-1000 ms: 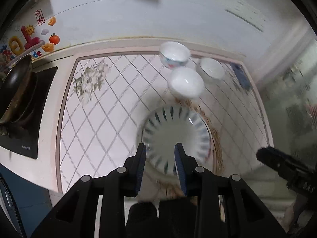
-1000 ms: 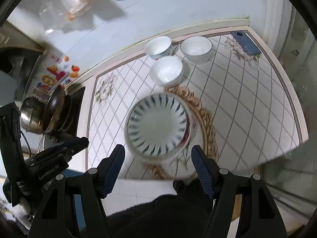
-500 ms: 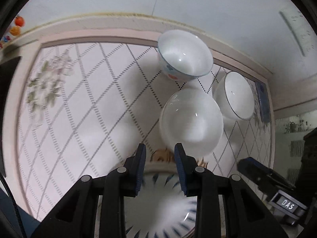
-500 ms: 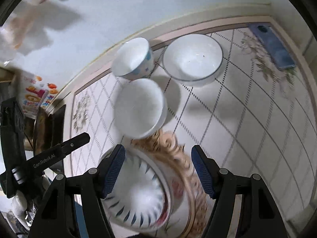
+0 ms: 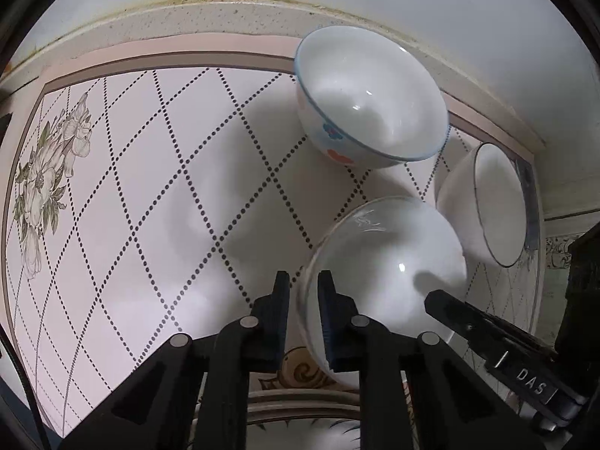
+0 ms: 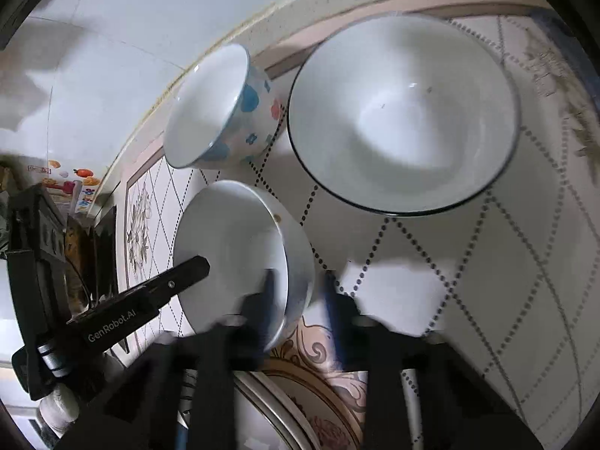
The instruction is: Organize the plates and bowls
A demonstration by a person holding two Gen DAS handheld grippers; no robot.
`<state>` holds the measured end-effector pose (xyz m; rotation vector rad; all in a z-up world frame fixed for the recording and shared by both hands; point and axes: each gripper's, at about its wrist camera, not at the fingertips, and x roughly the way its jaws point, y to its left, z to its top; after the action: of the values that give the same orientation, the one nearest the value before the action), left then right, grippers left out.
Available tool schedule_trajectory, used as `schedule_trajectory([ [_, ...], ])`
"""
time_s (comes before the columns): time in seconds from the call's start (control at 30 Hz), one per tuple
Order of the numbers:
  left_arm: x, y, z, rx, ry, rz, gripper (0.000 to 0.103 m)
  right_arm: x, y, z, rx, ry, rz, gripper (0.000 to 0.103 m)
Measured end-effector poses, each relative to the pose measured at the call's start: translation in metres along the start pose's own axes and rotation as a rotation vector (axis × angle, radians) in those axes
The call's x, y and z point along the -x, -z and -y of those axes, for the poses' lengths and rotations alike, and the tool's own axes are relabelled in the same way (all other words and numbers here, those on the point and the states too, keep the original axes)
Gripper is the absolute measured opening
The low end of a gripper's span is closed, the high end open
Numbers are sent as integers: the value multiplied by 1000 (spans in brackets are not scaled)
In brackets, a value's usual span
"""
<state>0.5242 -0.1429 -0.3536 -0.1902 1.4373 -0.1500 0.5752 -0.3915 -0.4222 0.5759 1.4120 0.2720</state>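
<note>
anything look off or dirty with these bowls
Only minor things: the plain white bowl has a small brown speck on its far rim, and the dark-rimmed bowl shows a couple of tiny dark specks inside. No cracks, chips or spills are visible.

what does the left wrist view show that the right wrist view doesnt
Only the left wrist view: the left gripper sharp, its fingers straddling the plain white bowl's left rim.

Only the right wrist view: the right gripper, blurred, straddling that bowl's right wall, fruit stickers on the wall, and a plate rim below.

Both: the plain bowl, the flowered bowl and the dark-rimmed bowl.
</note>
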Motion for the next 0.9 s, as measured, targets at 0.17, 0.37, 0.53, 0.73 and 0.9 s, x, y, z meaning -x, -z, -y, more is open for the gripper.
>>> schedule_trajectory([
  [0.17,6,1,15,-43,-43,33,10,-1,3,-7,31,24,10,15],
  [0.37,24,8,32,-76,-26,60,10,13,13,-2,23,7,2,15],
  [0.53,39,31,55,-120,-1,65,10,47,28,5,34,12,29,15],
  [0.73,52,66,86,-193,35,57,10,88,60,23,35,36,44,15],
  [0.9,45,100,104,-246,46,42,10,107,95,50,-4,44,35,15],
])
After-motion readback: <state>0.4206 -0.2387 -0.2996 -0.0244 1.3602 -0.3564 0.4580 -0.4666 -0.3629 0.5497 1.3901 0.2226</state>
